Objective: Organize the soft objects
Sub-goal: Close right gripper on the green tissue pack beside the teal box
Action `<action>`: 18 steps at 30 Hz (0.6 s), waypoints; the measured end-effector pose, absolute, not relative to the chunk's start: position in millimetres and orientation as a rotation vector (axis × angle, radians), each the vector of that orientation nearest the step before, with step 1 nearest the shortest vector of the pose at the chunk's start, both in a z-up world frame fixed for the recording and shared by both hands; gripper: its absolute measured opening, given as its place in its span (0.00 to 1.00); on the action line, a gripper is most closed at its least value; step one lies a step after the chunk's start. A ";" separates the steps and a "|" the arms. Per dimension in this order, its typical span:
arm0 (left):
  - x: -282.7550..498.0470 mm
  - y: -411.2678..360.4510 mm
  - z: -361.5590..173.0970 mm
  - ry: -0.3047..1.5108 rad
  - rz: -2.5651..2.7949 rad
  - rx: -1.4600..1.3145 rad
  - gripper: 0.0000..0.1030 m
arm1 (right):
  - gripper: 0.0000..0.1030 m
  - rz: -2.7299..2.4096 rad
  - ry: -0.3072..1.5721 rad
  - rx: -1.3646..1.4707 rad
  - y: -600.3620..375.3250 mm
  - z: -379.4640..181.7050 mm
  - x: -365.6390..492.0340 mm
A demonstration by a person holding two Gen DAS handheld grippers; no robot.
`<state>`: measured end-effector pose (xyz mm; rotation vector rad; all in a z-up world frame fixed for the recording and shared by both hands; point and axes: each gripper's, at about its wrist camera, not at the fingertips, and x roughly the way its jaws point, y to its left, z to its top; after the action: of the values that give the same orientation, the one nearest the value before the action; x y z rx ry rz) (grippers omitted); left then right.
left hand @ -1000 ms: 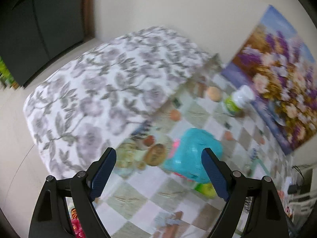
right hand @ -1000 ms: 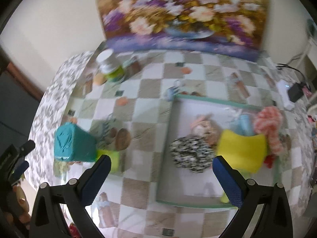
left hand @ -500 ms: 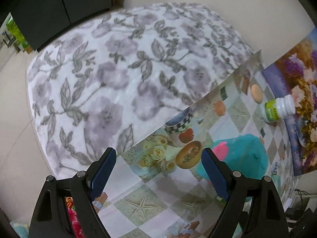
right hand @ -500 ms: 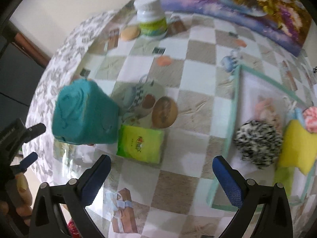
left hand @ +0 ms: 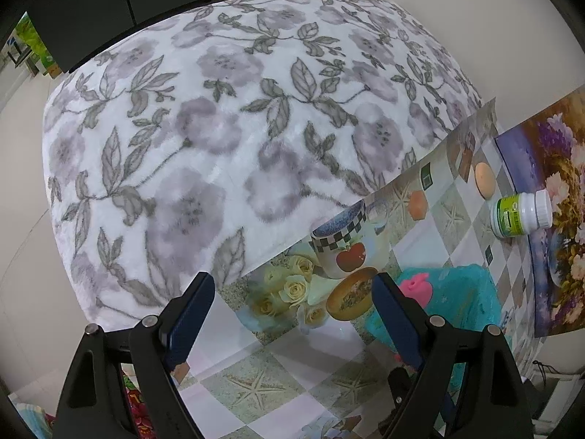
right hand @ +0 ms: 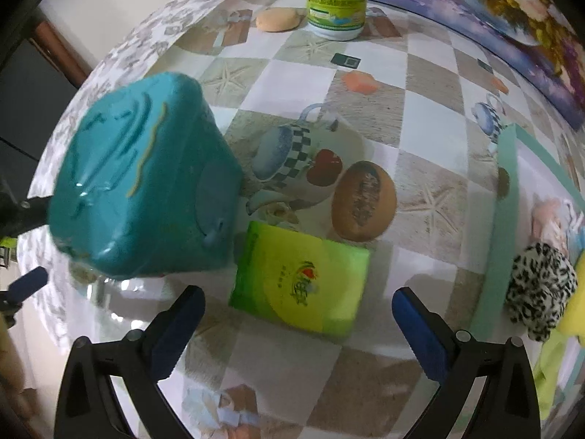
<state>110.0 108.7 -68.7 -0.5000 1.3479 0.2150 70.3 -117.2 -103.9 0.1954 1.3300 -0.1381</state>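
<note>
Hovering low over the checkered tablecloth (right hand: 431, 84), the right gripper (right hand: 298, 323) has its jaws spread wide with nothing between them; the green tissue pack (right hand: 299, 280) lies flat just ahead of the fingertips. The teal box (right hand: 142, 186) stands touching the pack's left side. A leopard-print plush (right hand: 537, 296) sits inside the tray (right hand: 506, 197) at right. The left gripper (left hand: 290, 314) is likewise wide open and empty, near the edge of the floral blanket (left hand: 226, 120). A white bottle (right hand: 336, 0) stands far back.
</note>
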 end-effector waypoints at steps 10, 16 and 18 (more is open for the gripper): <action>115.4 107.1 -73.9 1.362 0.198 -0.519 0.86 | 0.99 -0.181 1.286 0.178 -129.6 -113.6 78.5; 118.7 104.5 -71.1 1.351 0.190 -0.522 0.85 | 0.88 -0.205 1.278 0.159 -135.5 -110.6 74.3; 119.0 104.2 -70.0 1.348 0.185 -0.520 0.85 | 0.83 -0.197 1.279 0.153 -134.4 -108.6 69.4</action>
<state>119.0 104.2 -70.0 -0.5199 1.3482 0.1853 69.4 -134.4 -108.6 0.1532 1.2791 -0.1973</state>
